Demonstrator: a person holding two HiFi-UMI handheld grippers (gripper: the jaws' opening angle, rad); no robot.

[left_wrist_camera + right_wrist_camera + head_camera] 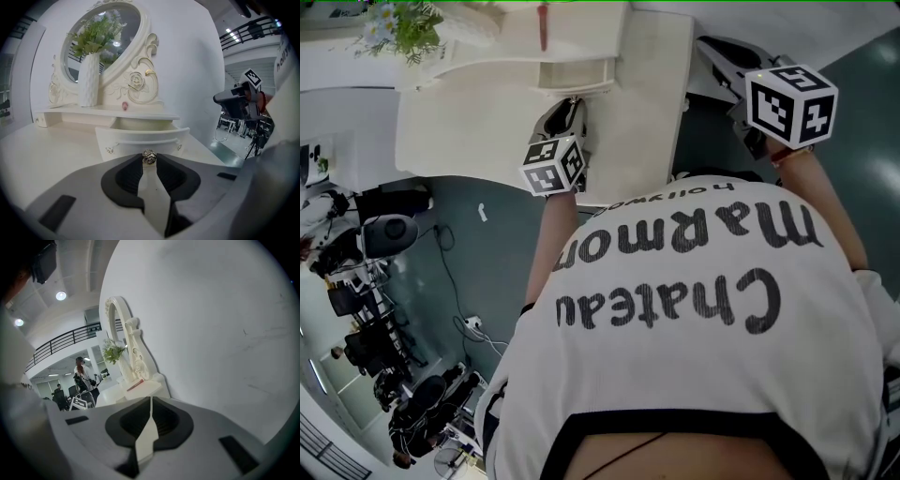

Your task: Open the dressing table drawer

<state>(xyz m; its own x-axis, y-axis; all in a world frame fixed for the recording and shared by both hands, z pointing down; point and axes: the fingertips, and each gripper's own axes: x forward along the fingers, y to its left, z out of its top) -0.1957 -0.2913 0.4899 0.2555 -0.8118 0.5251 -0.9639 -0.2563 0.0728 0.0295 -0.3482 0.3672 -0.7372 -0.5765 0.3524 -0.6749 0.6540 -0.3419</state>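
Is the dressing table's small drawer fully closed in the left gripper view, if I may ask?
No, the drawer stands pulled out from under the shelf, its hollow inside showing behind the curved front.

Half-burying knob [149, 156] between left tongs [149, 164]. Hiding part of bench [459, 131] near edge behind shirt [694, 356] in head view. Cropping plant [403, 28] at top edge.

A white ribbed vase [89, 79] holding green leafy sprigs [96, 35] stands upright, a small pink object [124, 106] near it.

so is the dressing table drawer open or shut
Open: the drawer stands pulled out, its hollow inside showing; the left gripper grips its knob.
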